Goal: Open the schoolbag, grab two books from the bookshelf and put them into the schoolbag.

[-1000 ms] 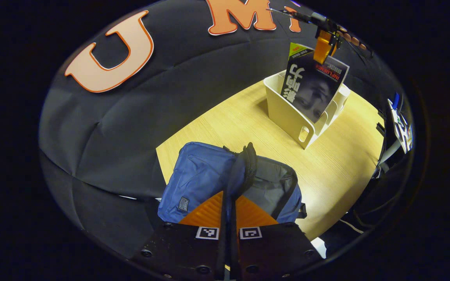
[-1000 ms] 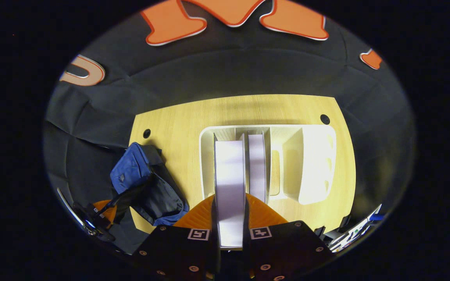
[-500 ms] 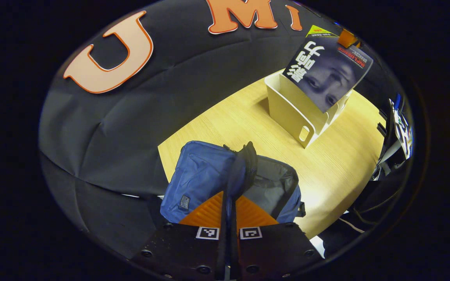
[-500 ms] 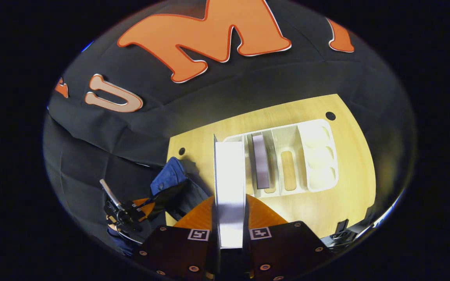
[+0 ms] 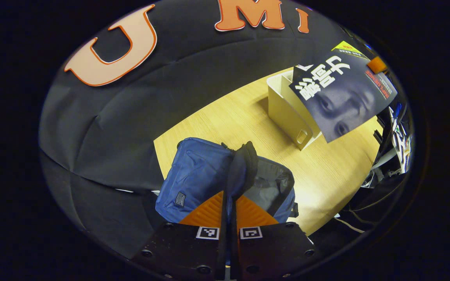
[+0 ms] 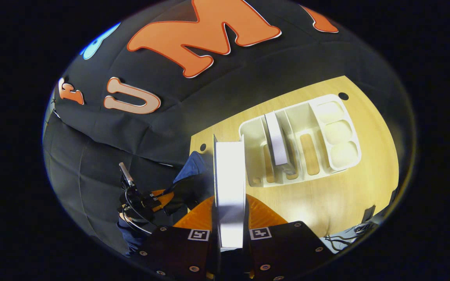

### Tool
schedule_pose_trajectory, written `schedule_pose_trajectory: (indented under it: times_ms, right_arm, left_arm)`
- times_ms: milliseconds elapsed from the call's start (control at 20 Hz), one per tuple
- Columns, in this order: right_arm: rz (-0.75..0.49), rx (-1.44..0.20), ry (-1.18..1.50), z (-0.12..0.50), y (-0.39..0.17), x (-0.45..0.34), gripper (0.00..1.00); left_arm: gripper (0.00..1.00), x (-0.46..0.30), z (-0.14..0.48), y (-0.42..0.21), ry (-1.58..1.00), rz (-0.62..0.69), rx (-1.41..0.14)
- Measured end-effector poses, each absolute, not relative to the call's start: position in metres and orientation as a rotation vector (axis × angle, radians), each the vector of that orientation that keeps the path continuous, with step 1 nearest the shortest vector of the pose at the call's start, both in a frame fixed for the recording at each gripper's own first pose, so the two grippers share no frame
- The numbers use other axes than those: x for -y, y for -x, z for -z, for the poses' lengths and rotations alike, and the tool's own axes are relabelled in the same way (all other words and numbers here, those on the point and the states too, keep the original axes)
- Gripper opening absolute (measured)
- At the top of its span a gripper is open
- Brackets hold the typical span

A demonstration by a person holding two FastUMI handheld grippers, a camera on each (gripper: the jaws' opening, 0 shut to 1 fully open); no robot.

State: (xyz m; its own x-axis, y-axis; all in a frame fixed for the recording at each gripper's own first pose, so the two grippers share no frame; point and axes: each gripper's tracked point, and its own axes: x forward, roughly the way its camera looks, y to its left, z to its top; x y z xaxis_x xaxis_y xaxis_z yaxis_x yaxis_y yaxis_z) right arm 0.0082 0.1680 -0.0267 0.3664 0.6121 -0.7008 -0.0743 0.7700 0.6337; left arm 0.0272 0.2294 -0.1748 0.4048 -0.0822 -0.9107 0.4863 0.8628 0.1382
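Left gripper (image 5: 229,203) pinching the raised flap (image 5: 240,168) of the blue schoolbag (image 5: 197,175), holding its mouth open on the wooden table (image 5: 326,175). Right gripper (image 6: 229,210) clamped on a book (image 6: 229,175), lifted clear of the white bookshelf (image 6: 338,132), with its dark cover (image 5: 344,99) tilted in the air. Farther off, a second book (image 6: 277,142) standing upright in a bookshelf slot.
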Motion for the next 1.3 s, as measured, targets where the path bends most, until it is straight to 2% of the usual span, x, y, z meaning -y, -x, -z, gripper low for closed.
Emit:
schedule_pose_trajectory:
  times_ms: [350,1300]
  right_arm:
    - [-0.542,-1.132,-0.666,0.046,0.026,-0.236,0.22]
    - [-0.457,-1.260,-0.906,0.149,0.089,-0.350,0.22]
  left_arm:
    - [0.05,-0.236,0.172,-0.028,-0.385,0.374,-1.108]
    - [0.05,-0.220,0.182,-0.023,-0.268,0.339,-1.112]
